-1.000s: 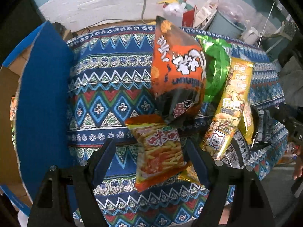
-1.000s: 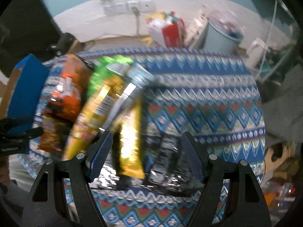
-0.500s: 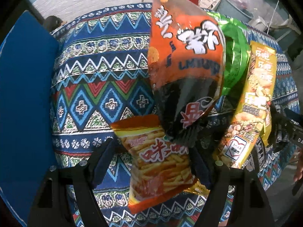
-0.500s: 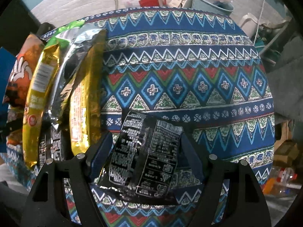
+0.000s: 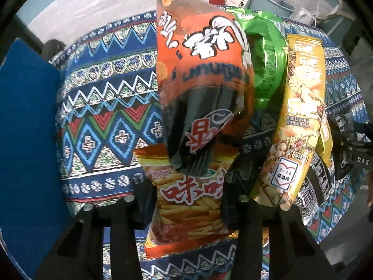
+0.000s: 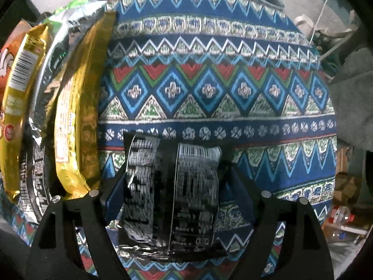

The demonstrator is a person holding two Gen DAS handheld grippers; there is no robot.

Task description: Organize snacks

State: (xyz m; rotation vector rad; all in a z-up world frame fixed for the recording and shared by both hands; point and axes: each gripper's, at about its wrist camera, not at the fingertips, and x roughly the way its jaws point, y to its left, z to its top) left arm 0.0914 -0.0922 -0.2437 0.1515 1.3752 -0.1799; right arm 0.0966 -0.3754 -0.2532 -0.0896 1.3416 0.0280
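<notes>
Left tool point(image 5: 186, 200): jaws straddle the orange fries packet point(image 5: 188, 200), which lies flat on the bench point(image 5: 100, 107) between the fingers; both fingers look pressed to its side edges, so it reads as gripped, though blur at the contact leaves that uncertain. Just ahead of the tool the large orange-black bag point(image 5: 202, 81) overlaps the packet's far end. Beyond and to the tool's right lie a green bag point(image 5: 268, 58) and a yellow bag point(image 5: 300, 116). A blue panel point(image 5: 25, 140) stands at the tool's left.

Right tool point(image 6: 173, 186): jaws closed in on the black foil packet point(image 6: 172, 193), which buckles along its middle between the fingers. Gold bags point(image 6: 77, 116) lie to the tool's left.

Handling judgement: all packets light, air-filled, soft, with slick film; contents crush easily. Best hold is across the narrow width or at a crimped seam, with light pressure. The overlapping bag may drag along when the fries packet is pulled.
</notes>
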